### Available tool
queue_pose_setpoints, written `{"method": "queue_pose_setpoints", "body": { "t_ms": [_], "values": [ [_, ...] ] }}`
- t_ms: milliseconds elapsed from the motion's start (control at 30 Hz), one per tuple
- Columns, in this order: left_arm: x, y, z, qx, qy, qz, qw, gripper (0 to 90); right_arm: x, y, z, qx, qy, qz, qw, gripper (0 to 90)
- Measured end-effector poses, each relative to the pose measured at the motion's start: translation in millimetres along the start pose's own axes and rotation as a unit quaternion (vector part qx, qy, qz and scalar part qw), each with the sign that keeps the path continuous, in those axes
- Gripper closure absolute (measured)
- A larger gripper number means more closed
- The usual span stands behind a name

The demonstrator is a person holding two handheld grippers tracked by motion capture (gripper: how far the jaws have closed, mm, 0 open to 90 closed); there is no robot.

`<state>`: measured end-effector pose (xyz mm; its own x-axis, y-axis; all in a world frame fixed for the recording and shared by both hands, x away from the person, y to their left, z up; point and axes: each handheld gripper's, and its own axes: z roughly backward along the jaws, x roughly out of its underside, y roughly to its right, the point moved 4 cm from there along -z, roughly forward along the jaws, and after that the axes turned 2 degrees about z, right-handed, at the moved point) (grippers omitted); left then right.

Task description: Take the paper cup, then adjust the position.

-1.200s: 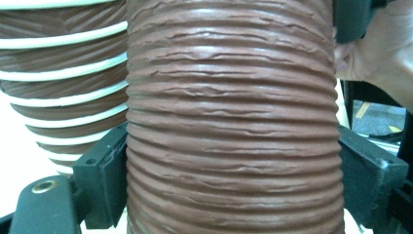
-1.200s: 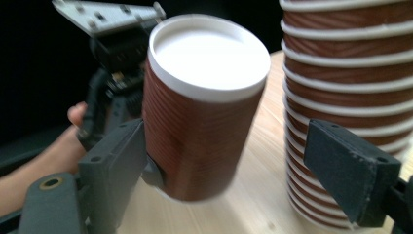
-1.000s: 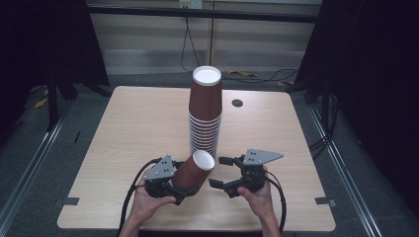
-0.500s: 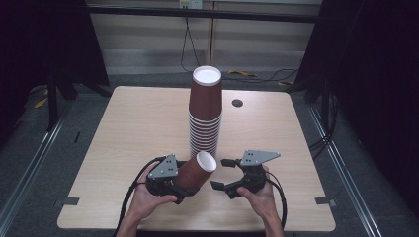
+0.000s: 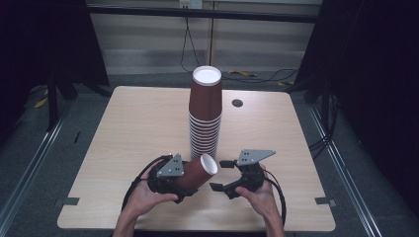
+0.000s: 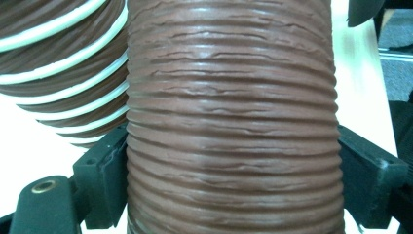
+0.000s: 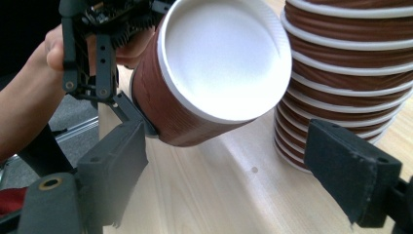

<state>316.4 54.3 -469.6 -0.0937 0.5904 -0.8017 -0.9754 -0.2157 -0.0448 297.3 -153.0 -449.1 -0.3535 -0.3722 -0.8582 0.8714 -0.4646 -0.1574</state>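
My table (image 5: 123,128) is sitting square in the high view, light wood top, rounded corners, dark floor showing around it. A tall stack of brown paper cups (image 5: 205,116) is standing upside down directly on the wood, about mid-table, white rims banding its lower half, white base facing up on top. A small dark round spot (image 5: 237,103) is sitting in the tabletop just right of the stack, toward the far edge; I can't tell what it is. In my right gripper view the stack's bottom rim (image 7: 292,156) is resting flat on the pale wood grain (image 7: 219,195).
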Motion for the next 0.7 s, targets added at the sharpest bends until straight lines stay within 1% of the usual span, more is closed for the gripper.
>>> {"method": "queue_pose_setpoints", "body": {
  "t_ms": [33,67,100,167,233,333,367,400,500,600,700],
  "values": [
    [-1.0,0.0,0.4,0.001,-0.006,-0.006,1.0000,14.3,0.1,-0.5,-0.6,-0.001,-0.002,0.001,1.0000,15.4],
    [-1.7,-0.2,0.6,-0.001,-0.013,-0.009,0.9999,14.3,0.3,-1.7,-1.1,-0.004,-0.011,0.002,0.9999,15.4],
    [-2.3,-0.4,0.8,-0.003,-0.022,-0.011,0.9997,14.3,0.4,-2.2,-1.6,-0.001,-0.015,0.005,0.9999,15.4],
    [-2.9,-0.7,0.2,-0.005,-0.031,-0.018,0.9994,14.3,1.0,-3.4,-2.6,-0.002,-0.021,0.008,0.9997,15.4],
    [-2.8,-1.1,-0.8,-0.002,-0.042,-0.028,0.9987,14.3,2.3,-5.2,-3.6,-0.003,-0.029,0.011,0.9995,15.4],
    [-2.5,-1.5,-2.5,-0.005,-0.058,-0.035,0.9977,14.3,3.8,-6.3,-4.9,0.000,-0.046,0.021,0.9987,15.4],
    [-2.2,-1.2,-3.3,-0.003,-0.062,-0.035,0.9975,14.3,3.9,-6.3,-5.3,0.001,-0.050,0.023,0.9985,15.4],
    [-2.1,-1.6,-3.9,-0.003,-0.063,-0.039,0.9972,14.3,4.1,-6.2,-5.9,0.004,-0.059,0.027,0.9979,15.4],
    [-1.2,-1.4,-5.6,-0.007,-0.077,-0.040,0.9962,14.3,3.9,-5.6,-7.1,0.000,-0.068,0.029,0.9973,15.4],
    [-1.0,-0.5,-6.7,-0.004,-0.085,-0.045,0.9954,14.3,3.6,-5.0,-8.5,-0.003,-0.074,0.029,0.9968,15.3],
    [-1.2,-0.2,-6.9,-0.007,-0.094,-0.054,0.9940,14.3,2.3,-5.0,-11.1,0.000,-0.092,0.037,0.9951,15.3]
  ]
}}
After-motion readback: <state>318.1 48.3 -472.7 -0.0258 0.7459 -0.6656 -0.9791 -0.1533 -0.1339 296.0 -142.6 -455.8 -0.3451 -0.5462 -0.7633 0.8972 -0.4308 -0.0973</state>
